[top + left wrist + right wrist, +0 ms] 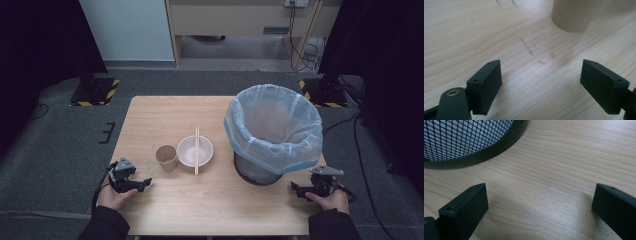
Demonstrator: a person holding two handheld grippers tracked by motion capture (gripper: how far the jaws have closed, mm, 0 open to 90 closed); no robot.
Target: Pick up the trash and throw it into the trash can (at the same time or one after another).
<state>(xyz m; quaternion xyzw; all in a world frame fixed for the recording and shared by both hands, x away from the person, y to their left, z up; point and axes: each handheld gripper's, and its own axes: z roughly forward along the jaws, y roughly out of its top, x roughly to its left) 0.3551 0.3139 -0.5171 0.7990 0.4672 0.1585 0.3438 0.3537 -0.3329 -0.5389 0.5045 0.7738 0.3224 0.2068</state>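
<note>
On table, near left: left gripper, jaws wide apart, holding nothing
Near right: right gripper, jaws wide apart, holding nothing
Paper cup: upright, just right of left gripper
Bowl: right of cup, chopsticks across it
Bin: far of right gripper

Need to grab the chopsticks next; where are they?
In the high view, the chopsticks lie across the white bowl at mid-table, between paper cup and bin.
</note>
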